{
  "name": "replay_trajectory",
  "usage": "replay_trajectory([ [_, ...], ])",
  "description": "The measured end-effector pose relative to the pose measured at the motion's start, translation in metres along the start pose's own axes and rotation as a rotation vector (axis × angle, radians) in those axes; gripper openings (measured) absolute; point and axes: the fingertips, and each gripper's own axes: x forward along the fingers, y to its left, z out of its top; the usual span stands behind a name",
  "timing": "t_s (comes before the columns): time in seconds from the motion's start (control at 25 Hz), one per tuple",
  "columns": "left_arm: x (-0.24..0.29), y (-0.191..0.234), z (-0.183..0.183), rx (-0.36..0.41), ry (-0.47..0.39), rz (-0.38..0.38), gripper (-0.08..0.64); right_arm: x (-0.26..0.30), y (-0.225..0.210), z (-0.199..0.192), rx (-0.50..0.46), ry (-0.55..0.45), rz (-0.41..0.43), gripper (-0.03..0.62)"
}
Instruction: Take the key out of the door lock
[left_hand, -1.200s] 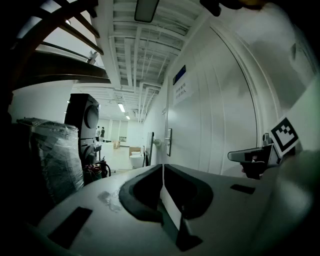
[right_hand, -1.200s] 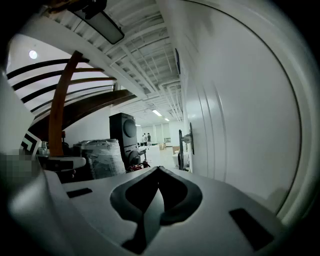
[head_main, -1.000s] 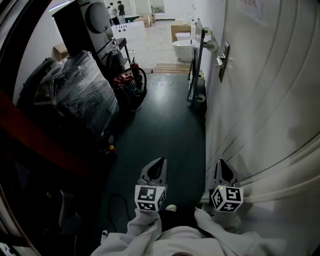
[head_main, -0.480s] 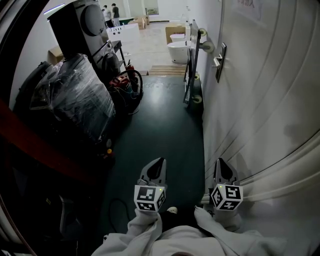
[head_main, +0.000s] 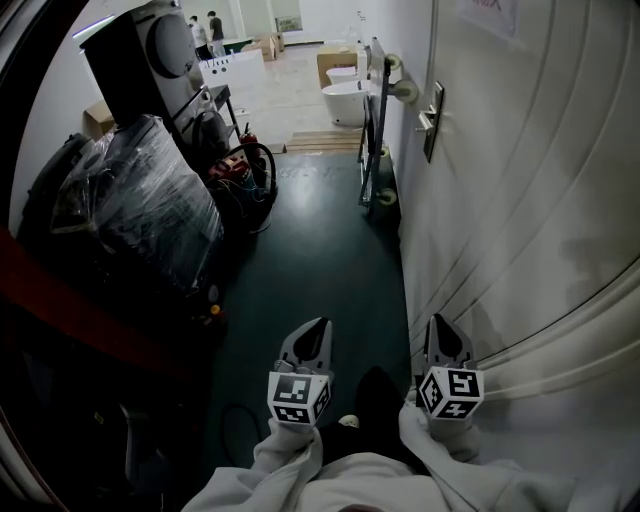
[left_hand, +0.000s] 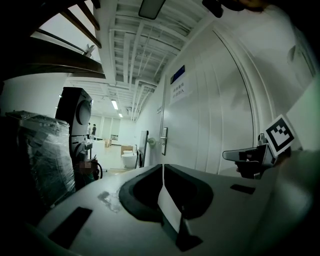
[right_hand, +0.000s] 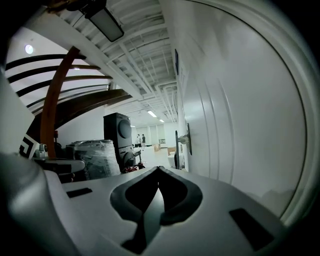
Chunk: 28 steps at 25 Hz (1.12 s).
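Note:
The white door (head_main: 520, 200) runs along the right of the head view. Its dark lock plate with a metal handle (head_main: 430, 120) sits far ahead, also small in the left gripper view (left_hand: 163, 141) and the right gripper view (right_hand: 185, 138). No key can be made out at this distance. My left gripper (head_main: 320, 322) and right gripper (head_main: 437, 320) are held low and side by side, well short of the handle. Both are shut with nothing between the jaws, as the left gripper view (left_hand: 163, 166) and the right gripper view (right_hand: 158, 169) show.
A plastic-wrapped bundle (head_main: 140, 200) and a tall black machine (head_main: 150, 60) line the left of the dark green floor (head_main: 320, 260). Coiled hoses (head_main: 245, 165) lie beyond. A wheeled rack (head_main: 372, 130) stands against the door wall, with toilets (head_main: 345, 95) and distant people (head_main: 205, 28) behind.
The head view has shifted: the handle and the clutter slid a little left in the picture. A dark foot now shows between the grippers. Both grippers stay shut in the same spot.

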Motion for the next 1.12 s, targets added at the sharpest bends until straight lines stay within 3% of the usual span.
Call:
replay_trajectory([
  [0.32, 0.027, 0.017, 0.002, -0.016, -0.004, -0.005, 0.020, 0.033, -0.001, 0.001, -0.003, 0.006, 0.010, 0.052],
  [1.12, 0.161, 0.065, 0.017, -0.063, 0.010, -0.007, 0.020, 0.171, -0.035, 0.027, -0.008, 0.037, 0.028, 0.052],
])
